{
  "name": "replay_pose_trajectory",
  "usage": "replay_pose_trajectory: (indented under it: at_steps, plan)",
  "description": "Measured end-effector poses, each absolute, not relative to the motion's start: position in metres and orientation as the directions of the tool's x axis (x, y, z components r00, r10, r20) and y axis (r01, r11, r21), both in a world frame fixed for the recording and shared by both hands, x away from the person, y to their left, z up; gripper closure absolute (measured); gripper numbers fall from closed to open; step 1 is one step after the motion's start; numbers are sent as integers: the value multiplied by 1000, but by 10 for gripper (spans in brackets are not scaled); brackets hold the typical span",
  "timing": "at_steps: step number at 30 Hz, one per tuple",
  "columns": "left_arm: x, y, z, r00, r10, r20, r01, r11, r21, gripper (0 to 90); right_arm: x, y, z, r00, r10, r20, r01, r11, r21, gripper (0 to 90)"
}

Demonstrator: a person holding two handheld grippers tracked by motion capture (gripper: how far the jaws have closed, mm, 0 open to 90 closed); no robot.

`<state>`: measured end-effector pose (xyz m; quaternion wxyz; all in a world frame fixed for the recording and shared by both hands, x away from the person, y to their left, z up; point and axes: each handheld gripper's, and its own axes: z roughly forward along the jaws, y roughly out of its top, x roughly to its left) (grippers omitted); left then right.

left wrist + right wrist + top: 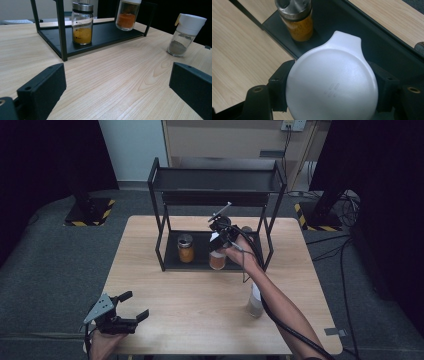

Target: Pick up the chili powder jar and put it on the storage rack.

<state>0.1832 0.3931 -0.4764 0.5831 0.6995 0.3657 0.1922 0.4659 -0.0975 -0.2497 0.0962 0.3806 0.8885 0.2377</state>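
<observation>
A white-capped jar of orange spice point(217, 260) hangs at the lower shelf of the black rack point(165, 212), slightly tilted, with my right gripper point(218, 245) shut on its cap point(332, 80). I cannot tell whether its base point(126, 21) touches the shelf point(105, 35). To its left a metal-lidded jar of yellow spice point(185, 248) point(82, 25) point(297, 21) stands on the same shelf. My left gripper point(127, 312) rests open near the table's front left corner, with nothing but bare wood between its jaws point(117, 85).
A third jar with a white cap and grey powder point(256, 302) point(185, 35) stands on the wooden table point(175, 295) to the right, just beside the right forearm. The rack's upper shelf point(215, 180) overhangs the lower one. Cables trail off to the right.
</observation>
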Motion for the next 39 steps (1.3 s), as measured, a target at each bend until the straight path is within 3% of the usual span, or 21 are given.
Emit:
replay_pose_trajectory:
  at_steps: [39]
  plan:
    - [183, 394, -477, 659, 734, -163, 286, -45, 957, 3, 517, -68, -285, -650, 760, 7, 681, 580, 447, 312]
